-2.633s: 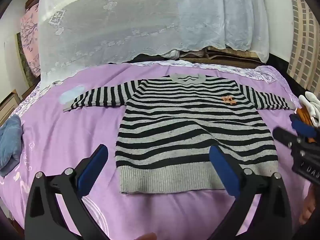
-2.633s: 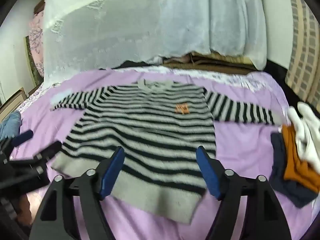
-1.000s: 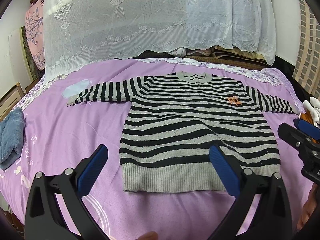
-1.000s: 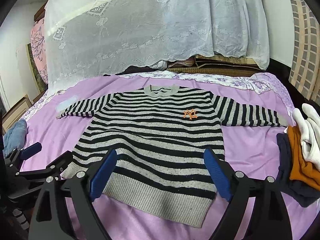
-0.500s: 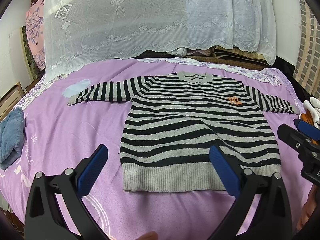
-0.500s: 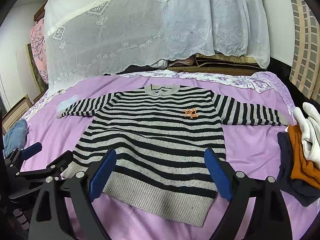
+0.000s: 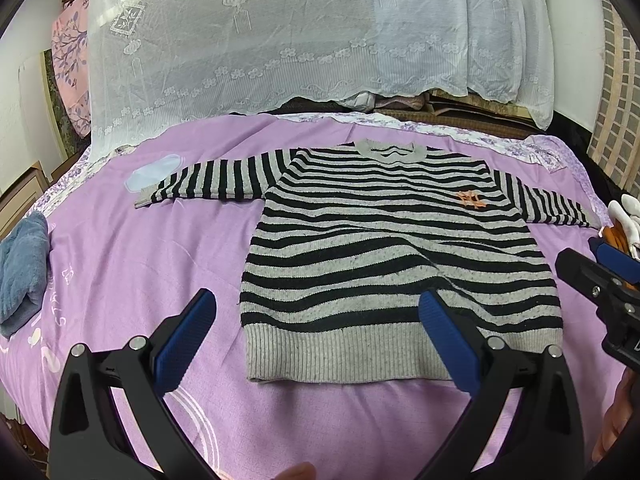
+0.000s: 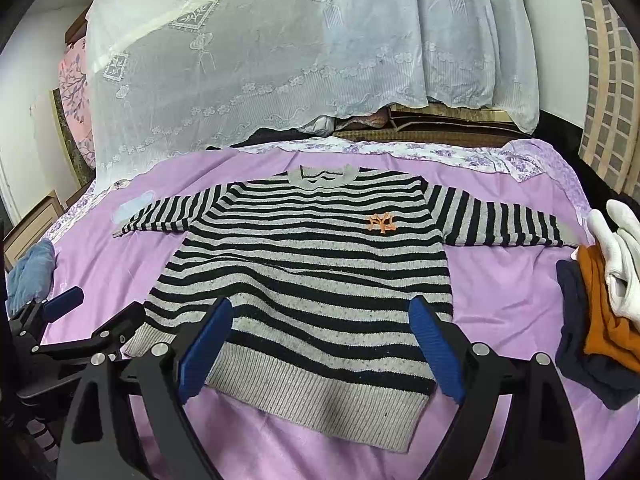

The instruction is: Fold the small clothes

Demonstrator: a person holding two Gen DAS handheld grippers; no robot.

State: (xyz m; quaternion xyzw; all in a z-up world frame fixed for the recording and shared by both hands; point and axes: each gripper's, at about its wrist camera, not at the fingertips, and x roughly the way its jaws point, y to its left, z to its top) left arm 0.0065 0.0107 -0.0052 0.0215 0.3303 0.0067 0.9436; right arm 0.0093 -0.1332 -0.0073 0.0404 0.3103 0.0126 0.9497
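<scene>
A knit sweater [image 7: 396, 252] with black and grey stripes lies flat, front up, in the middle of the bed [image 7: 132, 280], both sleeves spread out sideways. Its weave is flecked and slightly fuzzy; the hem [image 7: 344, 356] is a broad band of grey ribbing, the round collar [image 7: 390, 151] is grey too, and a small orange emblem [image 7: 471, 200] is stitched on the chest. A shallow crease runs slantwise across the body.

The bed wears a smooth lilac sheet with pale printed marks. Behind it a white lace cloth [image 7: 304, 36], sheer and flower-edged, drapes over a tall heap. A folded blue towel [image 7: 22, 268], thick and plush, sits at the bed's left edge. At the right edge lies a pile [image 8: 600, 320] of navy and orange garments with a white glove on top, just beside the right cuff.

The left claw [image 7: 318, 342] hangs above the near left part of the hem, blue ribbed pads spread wide, holding nothing. The right claw [image 8: 320, 350] hangs over the hem's near right part, likewise gaping and empty.

Bare sheet lies open left of the sweater, up to the towel, and along the near edge in front of the hem.
</scene>
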